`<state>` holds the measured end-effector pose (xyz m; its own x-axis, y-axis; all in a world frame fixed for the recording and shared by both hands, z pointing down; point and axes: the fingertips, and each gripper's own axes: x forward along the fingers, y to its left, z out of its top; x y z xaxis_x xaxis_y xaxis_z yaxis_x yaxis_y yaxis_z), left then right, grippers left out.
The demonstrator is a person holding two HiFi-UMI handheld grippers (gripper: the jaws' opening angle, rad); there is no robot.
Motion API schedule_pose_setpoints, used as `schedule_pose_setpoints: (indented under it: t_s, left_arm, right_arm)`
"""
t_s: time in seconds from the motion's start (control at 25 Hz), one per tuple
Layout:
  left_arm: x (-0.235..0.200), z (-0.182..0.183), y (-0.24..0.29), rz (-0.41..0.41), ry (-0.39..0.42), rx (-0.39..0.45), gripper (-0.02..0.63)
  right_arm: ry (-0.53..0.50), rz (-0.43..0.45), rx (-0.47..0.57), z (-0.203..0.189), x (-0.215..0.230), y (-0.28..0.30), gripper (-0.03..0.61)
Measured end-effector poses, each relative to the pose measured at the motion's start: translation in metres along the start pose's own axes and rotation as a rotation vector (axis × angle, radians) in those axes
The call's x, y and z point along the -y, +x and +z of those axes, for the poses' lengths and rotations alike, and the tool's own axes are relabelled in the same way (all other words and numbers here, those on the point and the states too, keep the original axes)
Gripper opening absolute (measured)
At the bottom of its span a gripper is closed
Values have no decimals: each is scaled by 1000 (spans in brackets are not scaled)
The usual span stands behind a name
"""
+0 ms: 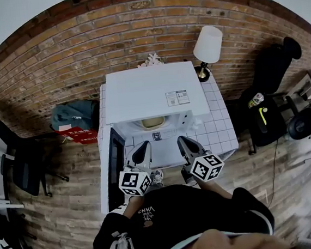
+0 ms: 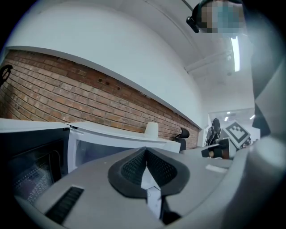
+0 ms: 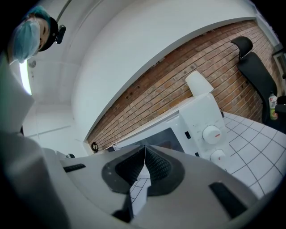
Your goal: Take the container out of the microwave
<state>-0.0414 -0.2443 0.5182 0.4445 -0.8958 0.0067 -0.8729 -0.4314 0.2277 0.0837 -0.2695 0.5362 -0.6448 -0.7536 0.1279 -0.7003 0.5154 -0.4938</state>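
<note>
In the head view the white microwave (image 1: 153,91) stands on a white tiled table (image 1: 221,126), its dark door (image 1: 115,162) swung open to the left. Inside the cavity a pale round container (image 1: 153,122) shows. My left gripper (image 1: 145,146) and right gripper (image 1: 183,141) are side by side in front of the opening, apart from the container. Both are shut with nothing between their pads. In the left gripper view the shut left gripper (image 2: 145,150) points at the microwave (image 2: 111,139). In the right gripper view the shut right gripper (image 3: 145,147) faces the microwave's knobs (image 3: 212,133).
A white-shaded lamp (image 1: 208,45) stands on the table's back right corner, by the brick wall (image 1: 57,65). A black office chair (image 1: 273,66) and bags are to the right. A dark chair (image 1: 17,162) and a teal bag (image 1: 73,114) sit to the left.
</note>
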Motion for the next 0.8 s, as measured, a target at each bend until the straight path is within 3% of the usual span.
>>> schedule_pose_setpoints:
  t_s: [0.8]
  left_arm:
    - [-57, -41, 42, 49, -51, -67, 11]
  right_arm:
    - [44, -91, -38, -35, 43, 65, 6]
